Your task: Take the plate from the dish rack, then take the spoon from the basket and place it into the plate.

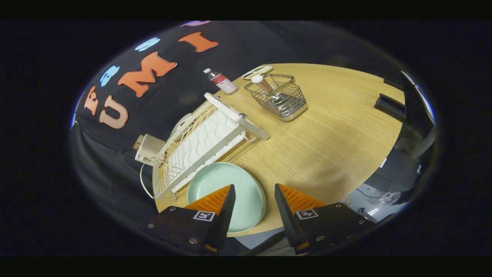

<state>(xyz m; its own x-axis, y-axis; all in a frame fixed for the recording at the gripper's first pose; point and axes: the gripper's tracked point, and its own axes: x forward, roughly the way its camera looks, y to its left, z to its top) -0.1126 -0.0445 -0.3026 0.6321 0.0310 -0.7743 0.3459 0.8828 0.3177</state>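
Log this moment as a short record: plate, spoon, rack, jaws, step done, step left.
plate: pale green plate flat on the wooden table, beside the dish rack
spoon: standing in the wire basket, beyond the rack
rack: white, no plate in it
gripper: jaws open, holding nothing, one finger over the plate
done: plate out of rack
left: spoon into plate

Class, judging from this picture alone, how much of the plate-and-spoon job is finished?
Done: the pale green round plate lies flat on the wooden table beside the white wire dish rack. In hand: nothing; the tool is open above the plate. Left: the spoon stands in the metal wire basket.
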